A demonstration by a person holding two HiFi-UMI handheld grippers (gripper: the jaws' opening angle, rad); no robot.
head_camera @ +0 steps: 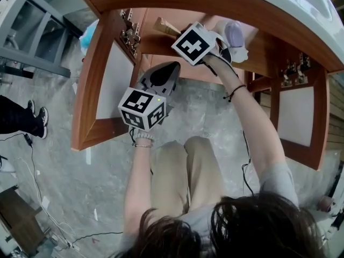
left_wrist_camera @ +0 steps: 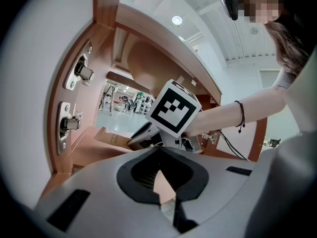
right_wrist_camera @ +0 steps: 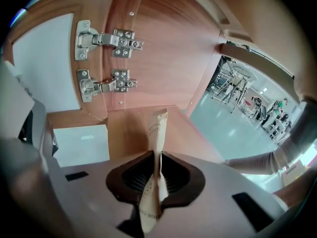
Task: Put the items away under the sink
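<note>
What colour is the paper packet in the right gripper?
Light brown paper packet, dark print; clearest in right gripper view.

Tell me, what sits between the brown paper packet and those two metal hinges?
Nothing but bare cabinet wood, as the right gripper view shows; the paper packet held by the right gripper stands clear of the hinges.

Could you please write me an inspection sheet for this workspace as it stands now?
Surface: wooden cabinet floor, under the sink.
Job's things: brown paper packet, pinched edge-on over that floor.
Clutter: pale blue bag-like thing behind the left door.
Grippers: right gripper shut on the packet; left gripper shut, empty, at the cabinet opening.
Cables: black cables trailing over the floor.
Surroundings: open wooden doors with metal hinges; bystander's shoes.
</note>
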